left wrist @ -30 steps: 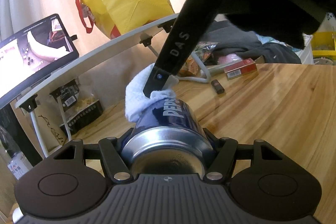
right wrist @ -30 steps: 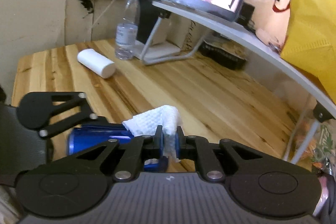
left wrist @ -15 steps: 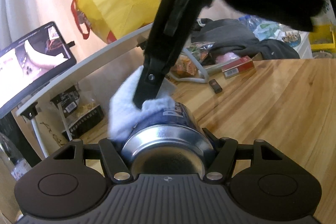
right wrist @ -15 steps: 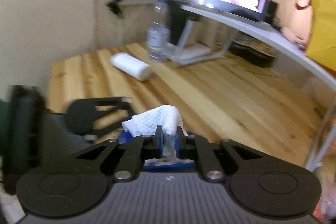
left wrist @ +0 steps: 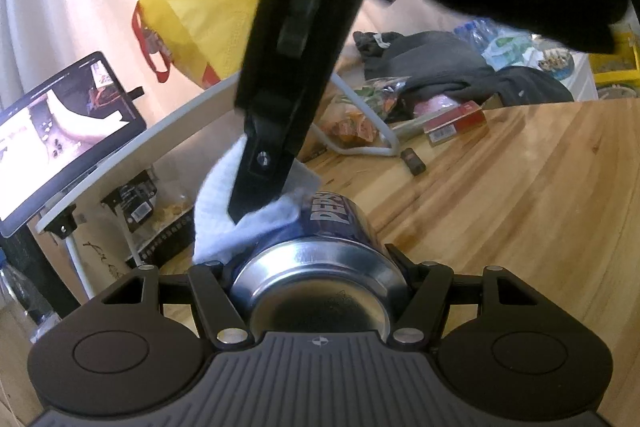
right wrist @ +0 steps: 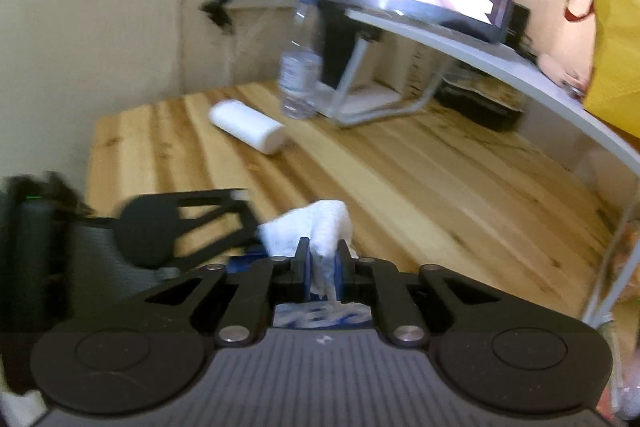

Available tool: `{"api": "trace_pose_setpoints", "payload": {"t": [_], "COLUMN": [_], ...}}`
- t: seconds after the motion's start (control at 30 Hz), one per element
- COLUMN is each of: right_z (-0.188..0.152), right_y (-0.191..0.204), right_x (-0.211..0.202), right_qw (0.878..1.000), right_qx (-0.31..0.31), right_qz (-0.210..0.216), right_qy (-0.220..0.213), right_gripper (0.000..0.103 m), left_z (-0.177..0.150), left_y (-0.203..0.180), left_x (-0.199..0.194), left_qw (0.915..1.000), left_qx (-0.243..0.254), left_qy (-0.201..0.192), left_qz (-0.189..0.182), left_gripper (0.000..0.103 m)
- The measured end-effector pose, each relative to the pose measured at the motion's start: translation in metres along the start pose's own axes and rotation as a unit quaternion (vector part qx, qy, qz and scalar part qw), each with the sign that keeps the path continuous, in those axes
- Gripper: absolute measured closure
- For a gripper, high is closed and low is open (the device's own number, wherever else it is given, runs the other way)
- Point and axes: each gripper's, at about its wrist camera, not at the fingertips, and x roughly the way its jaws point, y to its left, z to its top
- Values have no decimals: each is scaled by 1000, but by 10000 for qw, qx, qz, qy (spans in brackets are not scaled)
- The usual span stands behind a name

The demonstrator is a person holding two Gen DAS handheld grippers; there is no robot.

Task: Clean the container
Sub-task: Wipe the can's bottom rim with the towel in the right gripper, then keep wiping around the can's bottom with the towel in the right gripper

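Gripping can [left wrist: 320, 251]: left gripper [left wrist: 318, 267]; right gripper [right wrist: 320, 257] pinching tissue [right wrist: 316, 227]

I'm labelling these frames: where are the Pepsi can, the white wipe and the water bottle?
Pepsi can [left wrist: 340, 215]: left wrist view, blue printed side.
White wipe [right wrist: 324, 223]: right wrist view, bunched top.
Water bottle [right wrist: 300, 67]: right wrist view, clear body.

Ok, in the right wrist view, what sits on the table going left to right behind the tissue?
White paper roll lying on its side → clear water bottle standing upright → white metal stand leg → dark tray under the shelf.
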Motion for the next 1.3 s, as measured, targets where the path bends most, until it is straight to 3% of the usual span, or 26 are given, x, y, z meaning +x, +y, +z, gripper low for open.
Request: {"api": "trace_pose_setpoints", "payload": {"t": [0.13,0.43,0.57,0.77,0.93,1.2,1.3], "right_z": [-4,-19,-23,-25,-29,-37,-39], "right_y": [6,-49,-49,-13,7,-42,-44], "right_x": [-12,4,4,-15,-24,1,7], "right_qw": [9998,9958,9954,9968,9975,9939,9932], "right_qx": [62,590,689,607,425,778,788], "right_qz": [152,-675,-613,64,164,-718,-795], "right_qy": [-131,-189,-271,-514,-545,-306,-322], "right_gripper": [89,89,89,89,89,89,89], "left_z": [0,-1,0,-1,-2,-2,-3], "left_y": [6,3,6,14,19,17,18], "left_x": [1,-2,-2,-1,-1,-6,-8], "left_qw": [9998,9999,9998,9990,9980,9981,9979], "left_qx": [-162,-117,-190,-447,-630,-609,-636], "left_qy": [20,-60,-45,-8,19,-91,-113], "left_qz": [-59,-44,-11,-20,-5,-57,-13], "left_gripper": [36,36,36,36,36,36,36]}}
